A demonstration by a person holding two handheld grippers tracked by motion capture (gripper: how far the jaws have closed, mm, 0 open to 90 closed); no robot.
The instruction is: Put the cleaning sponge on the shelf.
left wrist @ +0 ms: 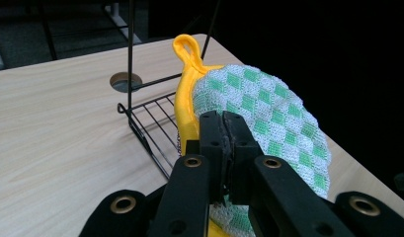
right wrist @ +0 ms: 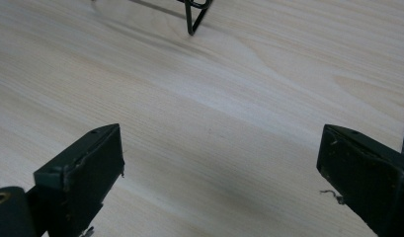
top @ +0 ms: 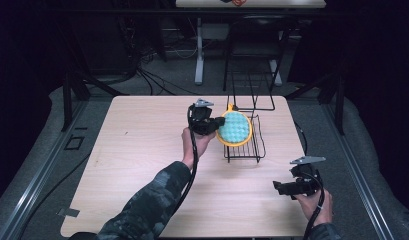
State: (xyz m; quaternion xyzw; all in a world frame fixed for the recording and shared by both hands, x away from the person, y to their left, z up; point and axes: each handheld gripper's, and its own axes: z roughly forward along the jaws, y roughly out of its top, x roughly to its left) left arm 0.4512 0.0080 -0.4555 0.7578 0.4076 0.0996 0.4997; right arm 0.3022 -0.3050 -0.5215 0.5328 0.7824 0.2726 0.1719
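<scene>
Left gripper (top: pixel 218 123), jaws pinched tight on the edge of a round green-checked, yellow-rimmed potholder (top: pixel 234 128), holds it upright over a black wire rack (top: pixel 252 147) on the pale wood table (top: pixel 142 150). Dark room, grey floor, cables behind. No writing is legible. Right gripper (top: pixel 279 187) hovers near the table's near right corner, jaws spread wide, holding nothing.

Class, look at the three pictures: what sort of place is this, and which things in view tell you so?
Probably a lab or recording workspace, not a home kitchen. A bare wooden table stands among dark metal framing, loose cables lie on the carpeted floor, and another desk stands behind.
</scene>
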